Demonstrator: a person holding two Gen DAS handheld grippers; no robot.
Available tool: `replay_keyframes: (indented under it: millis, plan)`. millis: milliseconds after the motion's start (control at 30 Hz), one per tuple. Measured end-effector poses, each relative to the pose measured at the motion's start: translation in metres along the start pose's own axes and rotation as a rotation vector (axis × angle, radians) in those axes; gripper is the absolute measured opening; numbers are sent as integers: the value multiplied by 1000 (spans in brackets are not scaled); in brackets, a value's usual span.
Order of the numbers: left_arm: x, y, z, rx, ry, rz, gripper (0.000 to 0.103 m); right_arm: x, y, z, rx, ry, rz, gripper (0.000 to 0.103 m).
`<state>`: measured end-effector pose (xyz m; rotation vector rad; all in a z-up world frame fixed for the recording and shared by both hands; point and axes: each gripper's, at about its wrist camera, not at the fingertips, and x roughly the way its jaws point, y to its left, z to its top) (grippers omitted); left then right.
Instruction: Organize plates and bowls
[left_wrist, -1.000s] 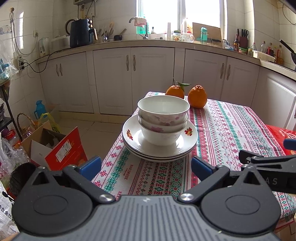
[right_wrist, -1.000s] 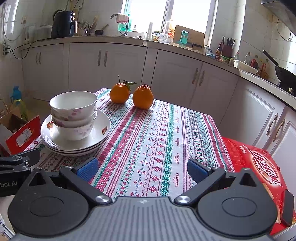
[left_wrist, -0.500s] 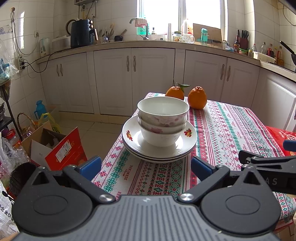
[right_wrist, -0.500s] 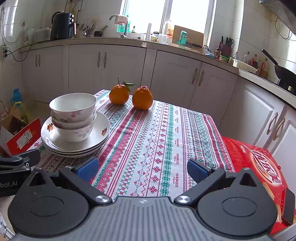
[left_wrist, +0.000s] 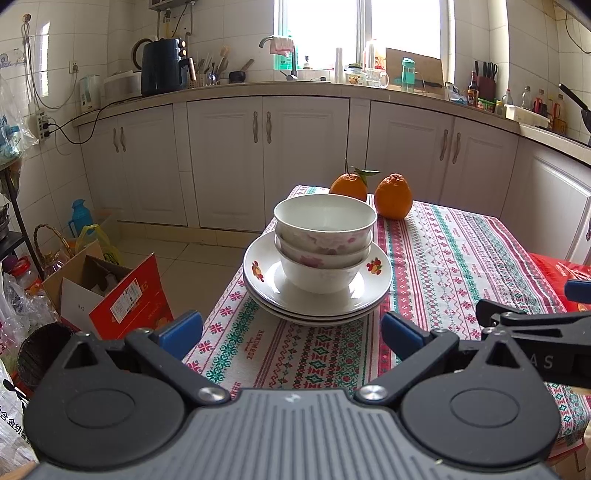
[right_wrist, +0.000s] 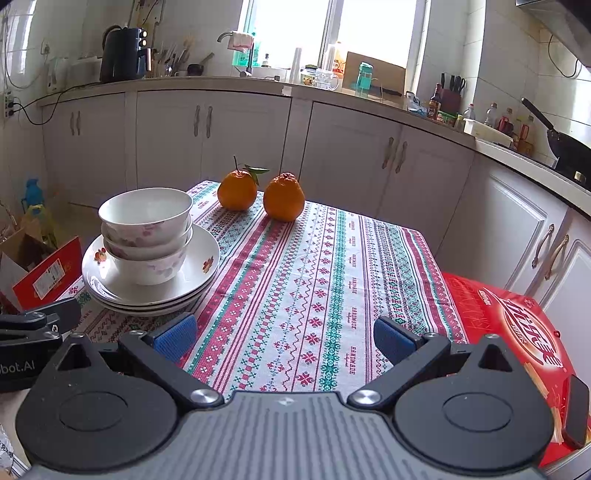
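Three white floral bowls are nested on a stack of white plates at the left part of the table; the stack also shows in the right wrist view, plates. My left gripper is open and empty, just in front of the plates. My right gripper is open and empty over the tablecloth, to the right of the stack. The right gripper's side shows in the left wrist view.
Two oranges stand at the table's far edge. A patterned tablecloth covers the table. A red box lies at the right. A cardboard box and basket sit on the floor at left. Cabinets stand behind.
Both views have shifted slightly; the stack sits a little lower in the left wrist view. Both grippers stay open and empty.
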<state>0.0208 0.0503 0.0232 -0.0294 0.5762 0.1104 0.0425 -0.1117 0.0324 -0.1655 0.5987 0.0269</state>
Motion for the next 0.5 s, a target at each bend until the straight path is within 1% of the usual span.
replay_keyframes:
  millis: [500]
  plan:
    - [-2,-3,2,-8,-2,-3,102,-1,-1,0,12,-4,2,103]
